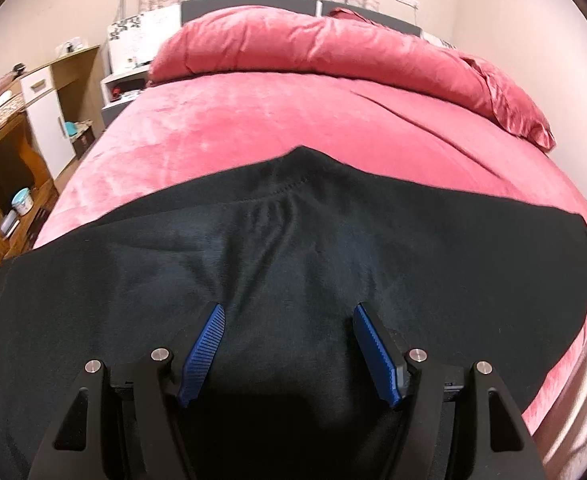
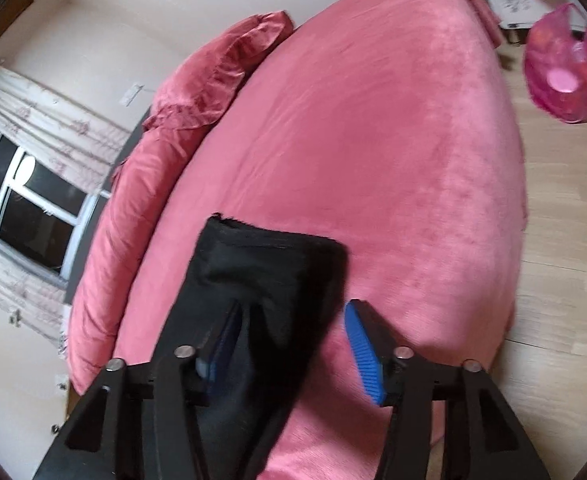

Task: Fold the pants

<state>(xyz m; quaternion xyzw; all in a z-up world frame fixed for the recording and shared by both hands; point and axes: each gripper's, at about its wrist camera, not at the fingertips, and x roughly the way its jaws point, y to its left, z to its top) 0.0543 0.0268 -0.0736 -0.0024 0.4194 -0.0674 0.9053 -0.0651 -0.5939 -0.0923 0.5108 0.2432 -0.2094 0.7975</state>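
Black pants (image 1: pixel 277 248) spread flat across pink bed, crotch point up; leg end (image 2: pixel 269 256) frayed.

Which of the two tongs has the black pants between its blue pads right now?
The right tongs: a pants end lies between its pads. The left tongs only hover open over flat cloth.

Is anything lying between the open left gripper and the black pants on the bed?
Nothing visible. The left gripper hangs open directly over the black cotton pants, which lie spread on the pink velvety bedspread. Only dark fabric shows between its blue ribbed pads.
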